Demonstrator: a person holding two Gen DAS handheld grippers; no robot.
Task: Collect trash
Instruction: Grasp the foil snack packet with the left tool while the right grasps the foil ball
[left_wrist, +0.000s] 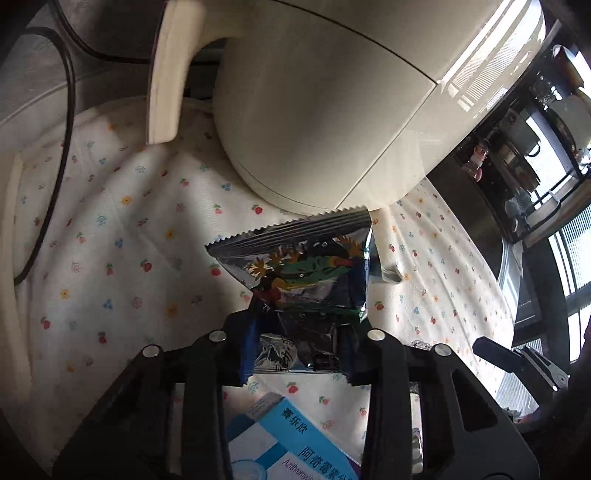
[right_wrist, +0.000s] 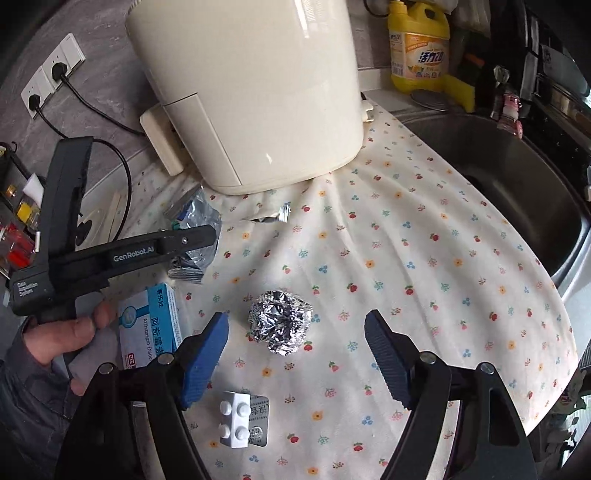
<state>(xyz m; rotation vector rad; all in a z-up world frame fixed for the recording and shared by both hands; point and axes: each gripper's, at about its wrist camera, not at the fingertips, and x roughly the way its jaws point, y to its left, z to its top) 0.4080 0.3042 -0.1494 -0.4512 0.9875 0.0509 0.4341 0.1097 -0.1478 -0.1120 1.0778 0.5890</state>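
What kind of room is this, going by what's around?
Most likely a home kitchen counter: a steel sink sits beside the flowered cloth, a yellow dish soap bottle stands behind it, and a cream countertop appliance is on the cloth.

Daylight falls across a kitchen counter draped in a flower-print cloth (right_wrist: 424, 266), beside a steel sink (right_wrist: 524, 177). Two plugged wall sockets (right_wrist: 51, 74) sit on the grey wall (right_wrist: 110, 44); windows (left_wrist: 569, 258) glare brightly.

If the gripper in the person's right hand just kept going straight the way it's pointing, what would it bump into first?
Most likely the crumpled foil ball. It lies on the flowered cloth just ahead of the right gripper, roughly centred between its open jaws. Depth is hard to judge through this lens.
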